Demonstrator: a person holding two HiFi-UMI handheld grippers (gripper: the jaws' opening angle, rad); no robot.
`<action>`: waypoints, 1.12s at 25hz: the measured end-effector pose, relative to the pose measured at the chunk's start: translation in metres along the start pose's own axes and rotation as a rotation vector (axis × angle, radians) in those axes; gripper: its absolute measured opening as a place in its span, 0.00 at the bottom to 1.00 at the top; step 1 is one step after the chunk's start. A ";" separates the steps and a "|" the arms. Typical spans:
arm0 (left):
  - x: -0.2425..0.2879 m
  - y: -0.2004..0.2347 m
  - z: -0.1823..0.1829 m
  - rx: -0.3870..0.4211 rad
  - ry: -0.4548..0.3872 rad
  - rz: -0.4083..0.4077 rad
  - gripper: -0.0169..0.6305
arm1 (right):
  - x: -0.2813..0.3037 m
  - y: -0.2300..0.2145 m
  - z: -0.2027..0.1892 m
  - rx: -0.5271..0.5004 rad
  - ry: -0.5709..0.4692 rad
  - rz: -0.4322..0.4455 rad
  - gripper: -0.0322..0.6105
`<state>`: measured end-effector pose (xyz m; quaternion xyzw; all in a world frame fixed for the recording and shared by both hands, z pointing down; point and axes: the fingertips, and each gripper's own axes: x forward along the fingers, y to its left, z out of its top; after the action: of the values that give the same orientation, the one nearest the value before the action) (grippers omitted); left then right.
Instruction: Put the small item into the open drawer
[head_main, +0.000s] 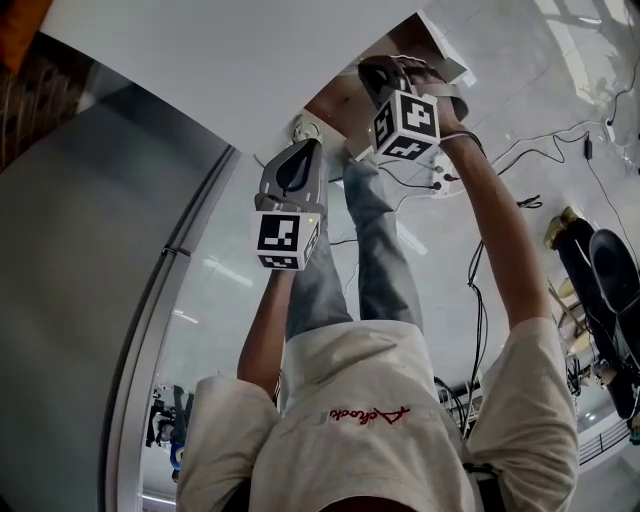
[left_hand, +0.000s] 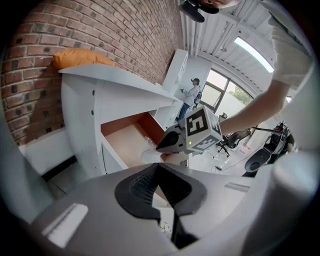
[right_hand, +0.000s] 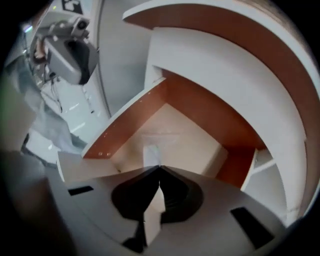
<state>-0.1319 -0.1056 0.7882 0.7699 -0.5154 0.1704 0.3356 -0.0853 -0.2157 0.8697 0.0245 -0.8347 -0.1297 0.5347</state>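
The open drawer has orange-brown walls and a pale bottom, and it juts from a white cabinet. My right gripper hangs over the drawer's inside, shut on a small clear packet that dangles from its tips above the drawer bottom. In the left gripper view, the right gripper holds the packet at the drawer mouth. My left gripper is shut and holds nothing, a little back from the drawer. In the head view, the left gripper sits beside the drawer, with the right gripper above it.
An orange cushion lies on the cabinet top against a brick wall. Cables and a power strip run over the pale floor. A black chair stands at the right. Another person stands far off.
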 end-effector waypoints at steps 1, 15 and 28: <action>0.000 0.001 0.000 -0.001 -0.001 -0.001 0.04 | 0.005 0.004 0.001 -0.074 0.017 0.023 0.07; -0.001 0.002 -0.001 -0.019 -0.007 0.003 0.04 | 0.040 0.032 -0.017 -0.302 0.101 0.157 0.23; 0.001 -0.003 0.002 0.000 -0.009 -0.014 0.04 | 0.018 0.025 -0.001 -0.278 0.035 0.074 0.25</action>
<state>-0.1294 -0.1065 0.7864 0.7743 -0.5115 0.1647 0.3342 -0.0900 -0.1946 0.8920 -0.0785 -0.7996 -0.2239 0.5517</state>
